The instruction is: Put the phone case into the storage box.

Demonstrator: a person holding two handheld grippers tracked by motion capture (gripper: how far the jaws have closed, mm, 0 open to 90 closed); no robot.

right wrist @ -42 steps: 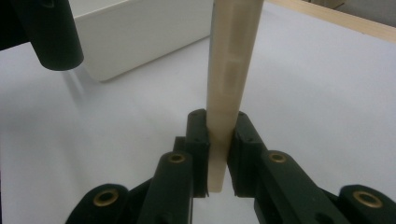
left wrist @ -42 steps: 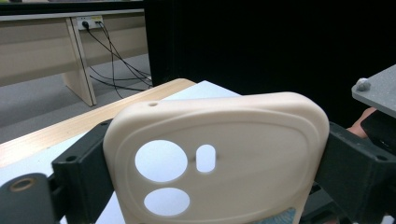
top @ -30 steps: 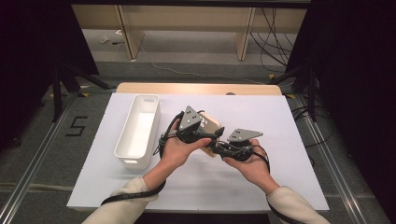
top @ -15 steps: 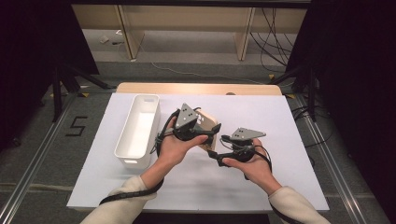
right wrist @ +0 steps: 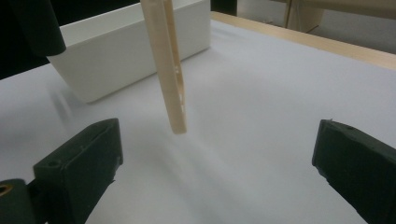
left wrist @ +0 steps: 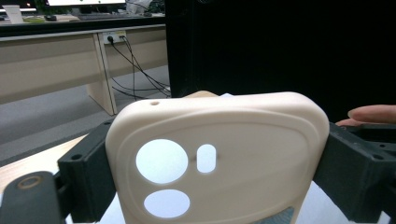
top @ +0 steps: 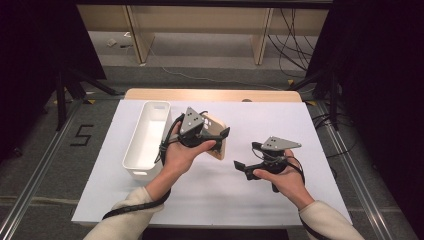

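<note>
- White sheeting covers the counter (top: pixel 300 125), whose wooden edge shows along the far side in the high view.
- White too is the long bin (top: pixel 148 139), which stands on the counter at about nine o'clock from the left gripper, just beside that hand.
- Cream phone case (top: pixel 216 142), with its round camera cut-outs, is lifted off the counter and clamped between the jaws of the left gripper (top: pixel 220 136); in the left gripper view the case (left wrist: pixel 219 158) spans the whole gap, one black jaw pressing on each long side.
- Right gripper (top: pixel 246 157) sits at about four o'clock from the case, apart from it; its jaws have just been opening and now stand wide with nothing between them.
- From the right gripper view the case (right wrist: pixel 169 65) hangs edge-on at twelve o'clock, beyond the jaws and clear of both, with the bin (right wrist: pixel 130 51) behind it.
</note>
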